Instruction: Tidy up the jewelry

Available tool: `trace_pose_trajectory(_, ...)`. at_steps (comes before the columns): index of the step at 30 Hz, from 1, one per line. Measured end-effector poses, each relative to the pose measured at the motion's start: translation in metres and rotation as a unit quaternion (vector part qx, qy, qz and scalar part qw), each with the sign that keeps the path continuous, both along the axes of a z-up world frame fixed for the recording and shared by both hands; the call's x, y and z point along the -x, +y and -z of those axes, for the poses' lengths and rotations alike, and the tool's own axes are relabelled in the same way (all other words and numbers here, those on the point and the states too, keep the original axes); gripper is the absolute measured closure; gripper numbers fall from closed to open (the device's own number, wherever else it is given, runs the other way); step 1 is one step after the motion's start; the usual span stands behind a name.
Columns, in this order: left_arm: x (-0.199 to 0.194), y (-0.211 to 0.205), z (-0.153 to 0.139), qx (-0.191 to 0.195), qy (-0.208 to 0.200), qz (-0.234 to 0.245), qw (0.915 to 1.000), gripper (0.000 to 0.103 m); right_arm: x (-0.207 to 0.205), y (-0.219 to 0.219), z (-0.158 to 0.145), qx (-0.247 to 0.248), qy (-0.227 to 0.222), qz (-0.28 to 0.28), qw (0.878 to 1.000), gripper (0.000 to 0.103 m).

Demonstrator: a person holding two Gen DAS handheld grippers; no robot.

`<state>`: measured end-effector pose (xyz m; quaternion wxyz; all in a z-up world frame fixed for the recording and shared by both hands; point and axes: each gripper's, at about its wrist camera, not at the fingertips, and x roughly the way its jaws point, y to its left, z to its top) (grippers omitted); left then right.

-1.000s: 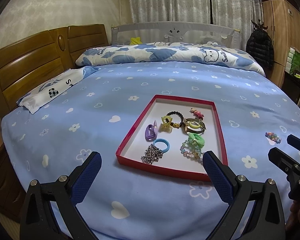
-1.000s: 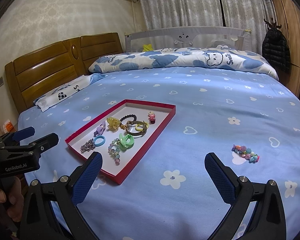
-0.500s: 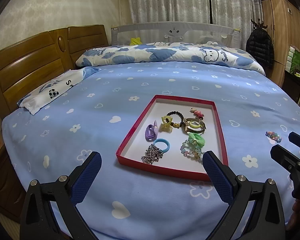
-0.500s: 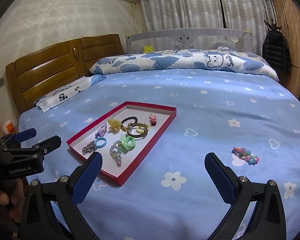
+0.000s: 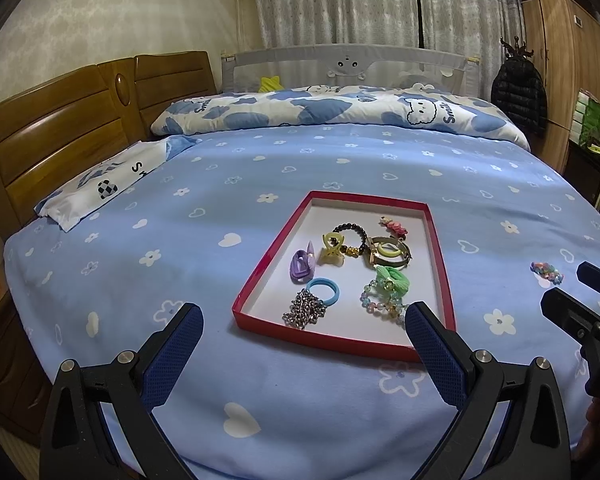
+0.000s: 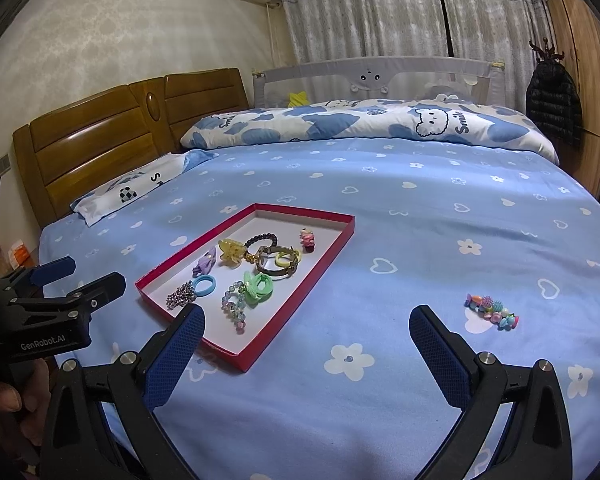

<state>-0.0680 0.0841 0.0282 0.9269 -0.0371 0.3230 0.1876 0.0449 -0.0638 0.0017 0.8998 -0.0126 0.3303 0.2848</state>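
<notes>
A shallow red-rimmed tray (image 5: 440, 264) (image 6: 320, 264) lies on the blue bedspread and holds several pieces: a silver chain (image 5: 305, 309), a blue hair ring (image 5: 323, 290), a purple clip (image 5: 302, 265), a yellow claw clip (image 5: 332, 249), a dark bead bracelet (image 5: 352, 232), a green scrunchie (image 5: 392, 280). A multicoloured bead bracelet (image 6: 492, 312) (image 5: 546, 273) lies alone on the bed to the tray's right. My left gripper (image 5: 302, 330) is open, hovering before the tray's near edge. My right gripper (image 6: 306, 330) is open, between the tray and the loose bracelet, holding nothing.
A wooden headboard (image 5: 52, 140) and a pillow (image 5: 100, 188) stand to the left. A rolled cloud-print duvet (image 5: 332, 114) lies across the far side. A wardrobe and a dark jacket (image 5: 518, 92) are at the right. A hand (image 6: 0, 396) holds the left gripper's handle.
Both views have shifted only slightly; the right gripper has eased back a little from the bed. Nothing was picked up or let go.
</notes>
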Motion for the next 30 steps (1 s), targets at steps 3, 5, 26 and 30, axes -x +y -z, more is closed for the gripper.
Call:
trace_pose_trajectory(3, -0.0002, 0.0011, -0.0001, -0.001, 0.0, 0.0, 1.0, 0.001, -0.0002, 0.0012, -0.0025, 0.001, -0.001, 0.0, 1.0, 0.0)
trace_pose_trajectory(5, 0.0, 0.0006, 0.0, 0.0, 0.0, 0.001, 1.0, 0.001, -0.0002, 0.0013, -0.0026, 0.001, 0.0, 0.0, 1.0, 0.0)
trace_pose_trajectory(26, -0.0001, -0.0002, 0.0014, -0.002, 0.0, 0.002, 1.0, 0.001, 0.0, 0.0013, -0.0025, 0.0, -0.001, 0.0, 1.0, 0.0)
trace_pose_trajectory(30, -0.0002, 0.0003, 0.0011, -0.002, 0.0, 0.002, 1.0, 0.001, 0.0, 0.0013, -0.0025, 0.001, 0.0, 0.0, 1.0, 0.0)
